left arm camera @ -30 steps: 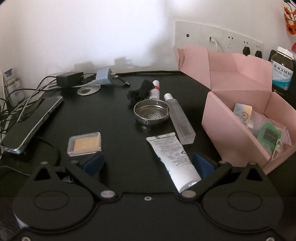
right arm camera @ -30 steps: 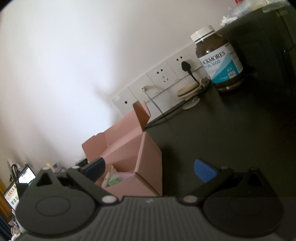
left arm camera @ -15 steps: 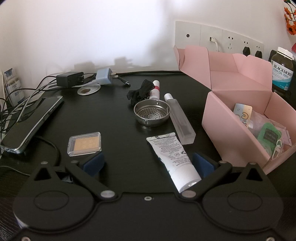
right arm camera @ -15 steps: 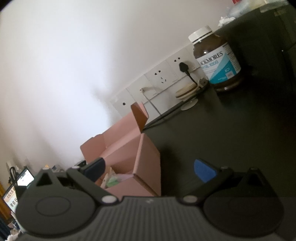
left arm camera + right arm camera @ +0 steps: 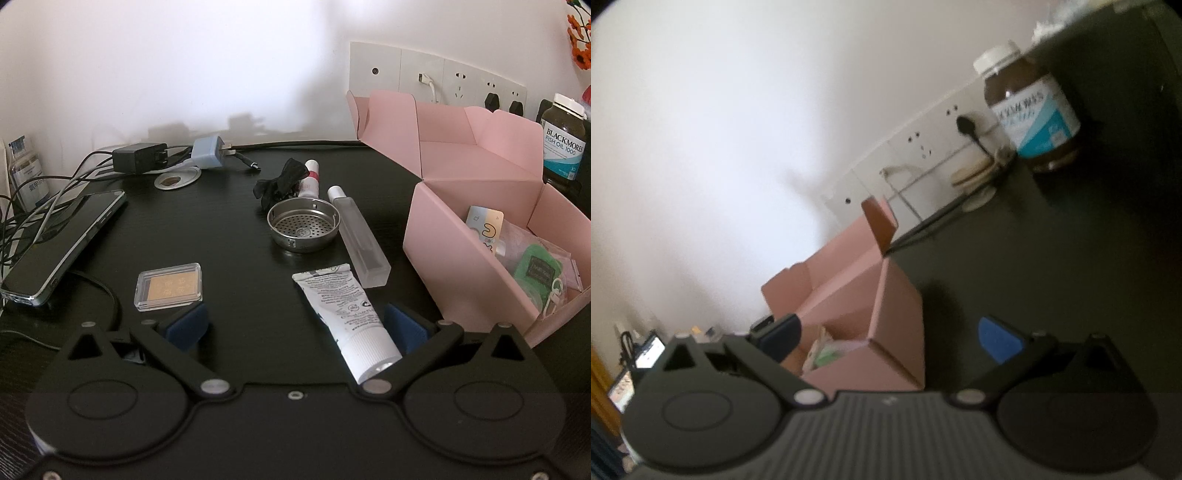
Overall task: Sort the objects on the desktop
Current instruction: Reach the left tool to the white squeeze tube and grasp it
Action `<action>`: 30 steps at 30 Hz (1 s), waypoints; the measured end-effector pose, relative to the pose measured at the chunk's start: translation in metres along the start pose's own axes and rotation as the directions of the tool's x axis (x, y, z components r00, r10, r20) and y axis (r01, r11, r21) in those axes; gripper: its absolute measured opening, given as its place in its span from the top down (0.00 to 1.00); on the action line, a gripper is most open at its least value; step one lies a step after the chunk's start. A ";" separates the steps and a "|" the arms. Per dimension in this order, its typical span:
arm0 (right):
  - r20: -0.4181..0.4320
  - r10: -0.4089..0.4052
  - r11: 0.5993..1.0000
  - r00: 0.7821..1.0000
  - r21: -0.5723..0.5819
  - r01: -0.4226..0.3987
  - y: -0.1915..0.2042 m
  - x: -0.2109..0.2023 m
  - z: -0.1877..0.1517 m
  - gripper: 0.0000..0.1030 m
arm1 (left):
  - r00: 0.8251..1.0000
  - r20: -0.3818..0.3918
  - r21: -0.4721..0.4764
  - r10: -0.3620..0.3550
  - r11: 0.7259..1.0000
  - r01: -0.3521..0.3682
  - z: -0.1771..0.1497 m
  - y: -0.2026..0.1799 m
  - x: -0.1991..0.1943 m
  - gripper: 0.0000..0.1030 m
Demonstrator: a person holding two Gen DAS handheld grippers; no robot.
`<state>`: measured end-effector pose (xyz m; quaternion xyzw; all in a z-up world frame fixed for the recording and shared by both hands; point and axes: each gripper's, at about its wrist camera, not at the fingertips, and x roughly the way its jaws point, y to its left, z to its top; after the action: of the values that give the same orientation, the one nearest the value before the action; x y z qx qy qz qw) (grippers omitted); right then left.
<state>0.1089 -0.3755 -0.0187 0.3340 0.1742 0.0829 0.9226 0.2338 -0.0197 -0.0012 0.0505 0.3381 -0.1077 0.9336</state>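
On the black desk [image 5: 229, 236] in your left wrist view, your left gripper [image 5: 295, 326] stands wide apart with nothing between its blue pads. A white tube [image 5: 341, 314] lies flat inside that gap, toward the right-hand pad; its long axis runs front to back, cap toward the camera, crimped end pointing away and slightly left. Just beyond it a frosted spray bottle [image 5: 360, 238] lies on a similar line, cap end away. Beside that bottle sits a round metal strainer [image 5: 303, 225], with a black bow [image 5: 282, 181] and a small red-and-white tube [image 5: 309, 177] behind it. A clear case [image 5: 169, 291] holding a tan insert lies flat ahead of the left pad. A phone [image 5: 64, 240] rests at the far left among cables. The pink box [image 5: 443, 243] stands open at the right with a green item and packets inside; a brown supplement bottle [image 5: 563, 144] is upright behind it by the wall sockets [image 5: 436, 77].

In your right wrist view, tilted and blurred, the desk items on the left side cannot be seen. Your right gripper [image 5: 892, 338] is spread wide and empty, in front of the pink box [image 5: 897, 321]. Here the supplement bottle [image 5: 1030, 110] shows with a plugged-in cable [image 5: 967, 127] beside it
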 end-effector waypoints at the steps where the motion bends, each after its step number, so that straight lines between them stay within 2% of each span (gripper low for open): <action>1: -0.005 0.002 1.000 1.000 0.003 -0.002 0.000 0.001 0.000 0.01 | 1.000 0.000 0.000 0.000 1.000 0.000 0.000 0.000 0.000 0.00; 10: -0.007 0.005 1.000 1.000 0.014 -0.005 -0.001 0.001 0.001 0.01 | 1.000 0.000 0.000 -0.001 1.000 0.001 0.000 0.000 0.000 0.00; 19: -0.040 0.029 0.997 0.999 0.077 -0.026 -0.011 0.003 0.007 0.01 | 1.000 -0.001 0.000 -0.001 1.000 0.001 0.000 0.000 0.000 0.00; 30: -0.050 0.041 0.996 0.998 0.075 -0.037 -0.012 0.002 0.007 0.01 | 1.000 -0.001 0.000 -0.001 1.000 0.001 0.000 0.000 0.000 0.00</action>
<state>0.1138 -0.3882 -0.0218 0.3691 0.1940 0.1031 0.9031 0.2342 -0.0195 -0.0012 0.0504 0.3387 -0.1083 0.9333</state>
